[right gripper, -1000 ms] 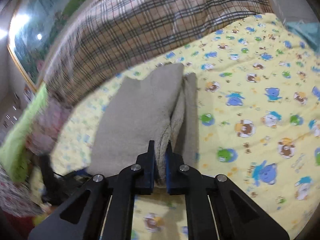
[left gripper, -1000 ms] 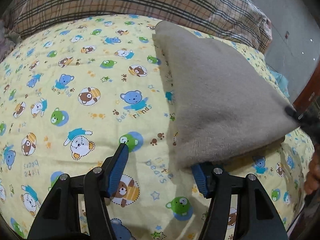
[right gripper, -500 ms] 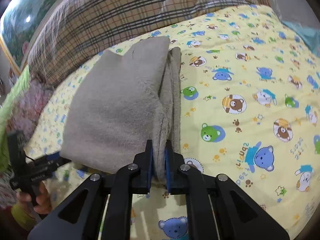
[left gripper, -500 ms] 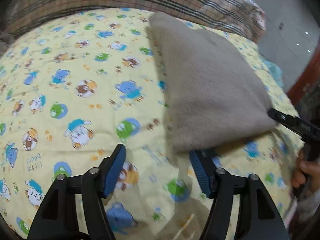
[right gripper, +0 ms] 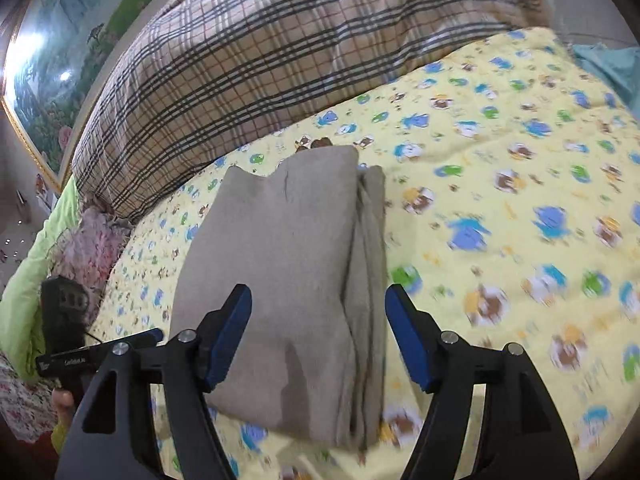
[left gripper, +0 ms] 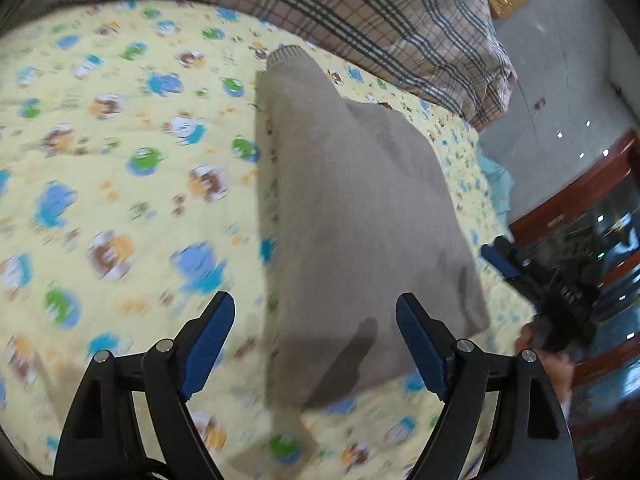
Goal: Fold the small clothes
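Note:
A folded grey-beige fleece garment [left gripper: 360, 216] lies flat on the yellow bear-print sheet [left gripper: 120, 160]. It also shows in the right wrist view [right gripper: 288, 280], with its stacked folded edges on the right side. My left gripper [left gripper: 316, 340] is open and empty, held above the garment's near edge. My right gripper [right gripper: 318, 336] is open and empty, held above the garment's near end. The right gripper shows at the right edge of the left wrist view [left gripper: 520, 268], and the left gripper shows at the left of the right wrist view [right gripper: 80, 356].
A plaid quilt [right gripper: 280, 60] lies bunched along the far side of the bed. A green blanket [right gripper: 28, 280] and pink floral fabric [right gripper: 92, 240] lie at the left. The bed edge, grey floor [left gripper: 560, 72] and red wooden furniture [left gripper: 572, 192] are at the right.
My right gripper has opened and let go of the garment's folded edge, and the garment now lies flat. My left gripper has stayed open and moved over the garment.

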`<state>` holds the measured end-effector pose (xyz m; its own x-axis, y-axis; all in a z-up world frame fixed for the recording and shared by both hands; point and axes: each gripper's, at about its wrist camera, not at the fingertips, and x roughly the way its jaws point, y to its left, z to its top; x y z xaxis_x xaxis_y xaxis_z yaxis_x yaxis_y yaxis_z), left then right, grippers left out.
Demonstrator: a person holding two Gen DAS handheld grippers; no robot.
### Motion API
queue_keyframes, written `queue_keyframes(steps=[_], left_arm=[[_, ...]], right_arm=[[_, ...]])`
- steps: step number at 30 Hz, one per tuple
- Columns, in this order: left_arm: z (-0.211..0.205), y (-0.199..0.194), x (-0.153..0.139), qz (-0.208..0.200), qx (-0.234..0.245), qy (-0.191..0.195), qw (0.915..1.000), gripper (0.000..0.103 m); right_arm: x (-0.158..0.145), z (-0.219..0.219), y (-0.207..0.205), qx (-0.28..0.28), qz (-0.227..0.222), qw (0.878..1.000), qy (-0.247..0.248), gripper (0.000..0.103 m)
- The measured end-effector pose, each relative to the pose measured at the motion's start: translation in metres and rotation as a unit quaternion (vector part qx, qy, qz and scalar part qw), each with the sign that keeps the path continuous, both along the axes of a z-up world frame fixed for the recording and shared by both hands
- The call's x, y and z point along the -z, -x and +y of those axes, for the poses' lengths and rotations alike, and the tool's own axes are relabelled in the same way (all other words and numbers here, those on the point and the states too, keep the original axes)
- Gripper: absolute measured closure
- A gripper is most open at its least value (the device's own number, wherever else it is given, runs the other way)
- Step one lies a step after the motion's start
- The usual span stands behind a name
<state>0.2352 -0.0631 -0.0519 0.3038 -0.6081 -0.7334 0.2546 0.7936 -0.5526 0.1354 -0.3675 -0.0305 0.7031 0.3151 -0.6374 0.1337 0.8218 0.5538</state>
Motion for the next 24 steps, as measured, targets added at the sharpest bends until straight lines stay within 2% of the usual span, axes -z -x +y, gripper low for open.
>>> queue_keyframes(steps=[2, 5, 10, 12, 17, 18, 19, 20, 21, 23, 24], left_arm=[[-0.008, -0.019, 0.003, 0.011, 0.009, 0.019, 0.9997, 0.019], [-0.022, -0.044, 0.013, 0.023, 0.012, 0.009, 0.9996, 0.019], [-0.034, -0.077, 0.036, 0.062, 0.011, 0.036, 0.9974, 0.015], [-0.037, -0.084, 0.041, 0.064, 0.006, 0.041, 0.9971, 0.015], [-0.047, -0.091, 0.048, 0.042, 0.017, 0.04, 0.9982, 0.012], [-0.053, -0.092, 0.048, 0.032, 0.022, 0.033, 0.9987, 0.014], [-0.056, -0.091, 0.047, 0.024, 0.025, 0.029, 0.999, 0.02], [-0.06, -0.091, 0.047, 0.02, 0.031, 0.028, 0.9989, 0.033], [-0.06, -0.09, 0.046, 0.019, 0.028, 0.021, 0.9992, 0.035], [-0.058, -0.086, 0.044, 0.009, 0.027, 0.025, 0.9993, 0.047], [-0.056, -0.084, 0.04, 0.003, 0.026, 0.028, 0.9993, 0.049]], right_arm=[[0.005, -0.002, -0.013, -0.01, 0.003, 1.0, -0.011, 0.033], [0.014, -0.003, -0.033, -0.031, 0.014, 0.999, -0.016, 0.033], [0.032, -0.013, -0.055, -0.042, 0.028, 0.998, -0.047, 0.033], [0.041, -0.018, -0.063, -0.041, 0.036, 0.997, -0.057, 0.033], [0.072, -0.021, -0.077, -0.056, 0.058, 0.989, -0.122, 0.033], [0.073, -0.02, -0.076, -0.058, 0.052, 0.989, -0.123, 0.033], [0.073, -0.019, -0.075, -0.06, 0.048, 0.99, -0.121, 0.037], [0.072, -0.017, -0.075, -0.066, 0.048, 0.989, -0.126, 0.045], [0.074, -0.015, -0.076, -0.073, 0.05, 0.986, -0.141, 0.061], [0.072, -0.009, -0.073, -0.072, 0.045, 0.986, -0.142, 0.066], [0.067, -0.007, -0.072, -0.072, 0.04, 0.987, -0.135, 0.069]])
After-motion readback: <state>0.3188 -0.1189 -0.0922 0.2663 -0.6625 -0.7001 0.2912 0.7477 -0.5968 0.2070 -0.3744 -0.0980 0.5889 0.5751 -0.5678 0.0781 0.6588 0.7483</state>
